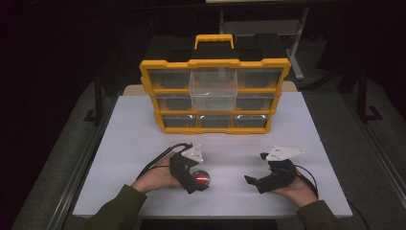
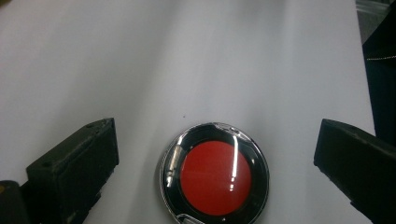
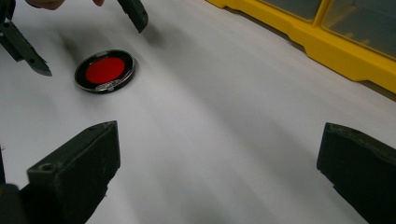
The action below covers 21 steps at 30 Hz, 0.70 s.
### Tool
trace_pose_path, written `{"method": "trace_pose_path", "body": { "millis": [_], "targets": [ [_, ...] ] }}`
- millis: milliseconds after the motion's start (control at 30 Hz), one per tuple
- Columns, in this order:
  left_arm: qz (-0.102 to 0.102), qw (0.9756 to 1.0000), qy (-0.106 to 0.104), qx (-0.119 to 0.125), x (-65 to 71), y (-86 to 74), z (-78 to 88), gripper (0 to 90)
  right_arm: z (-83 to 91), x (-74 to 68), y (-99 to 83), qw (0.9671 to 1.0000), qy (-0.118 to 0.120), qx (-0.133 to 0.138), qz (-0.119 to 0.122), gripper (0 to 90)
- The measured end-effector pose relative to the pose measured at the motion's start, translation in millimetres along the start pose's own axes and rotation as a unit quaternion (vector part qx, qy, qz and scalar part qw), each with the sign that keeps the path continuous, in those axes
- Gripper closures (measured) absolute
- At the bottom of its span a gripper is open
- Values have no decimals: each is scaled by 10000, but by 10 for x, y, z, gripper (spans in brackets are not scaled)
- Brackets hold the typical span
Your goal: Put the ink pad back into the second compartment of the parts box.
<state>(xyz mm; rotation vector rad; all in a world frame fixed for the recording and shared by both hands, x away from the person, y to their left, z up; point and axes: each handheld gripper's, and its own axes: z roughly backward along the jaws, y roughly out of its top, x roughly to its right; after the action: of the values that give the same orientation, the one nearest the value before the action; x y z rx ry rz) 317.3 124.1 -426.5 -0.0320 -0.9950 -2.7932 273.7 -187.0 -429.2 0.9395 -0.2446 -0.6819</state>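
Note:
A round red disc with a black rim and a clear cover (image 1: 202, 179) lies flat on the white table near its front edge. My left gripper (image 1: 198, 181) hangs over it, open; the disc (image 2: 215, 178) sits between the two black jaws with a gap on each side. My right gripper (image 1: 253, 181) is open to the right of the disc, empty, pointing left toward it. From the right gripper view the disc (image 3: 105, 70) lies far left, between the left gripper's fingertips (image 3: 140, 21).
A yellow and black drawer organiser (image 1: 214, 96) stands at the back of the white table (image 1: 134, 143); one clear drawer (image 1: 213, 88) in its top row is pulled out. Its yellow base (image 3: 327, 46) is near the right gripper. Table edges drop to a dark floor.

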Motion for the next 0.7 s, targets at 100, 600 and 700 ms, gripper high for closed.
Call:
{"method": "trace_pose_path", "body": {
  "millis": [100,600,700],
  "targets": [
    [-40,9999,3,-118,-1,-7,-30,0,2,2,1,10000,1,8,-14,0],
    [-224,9986,45,-479,27,-40,-140,0,12,-5,2,10000,12,35,-39,0],
    [-260,9980,75,-567,25,-52,-151,0,10,-4,2,10000,13,30,-48,0]
  ]
}}
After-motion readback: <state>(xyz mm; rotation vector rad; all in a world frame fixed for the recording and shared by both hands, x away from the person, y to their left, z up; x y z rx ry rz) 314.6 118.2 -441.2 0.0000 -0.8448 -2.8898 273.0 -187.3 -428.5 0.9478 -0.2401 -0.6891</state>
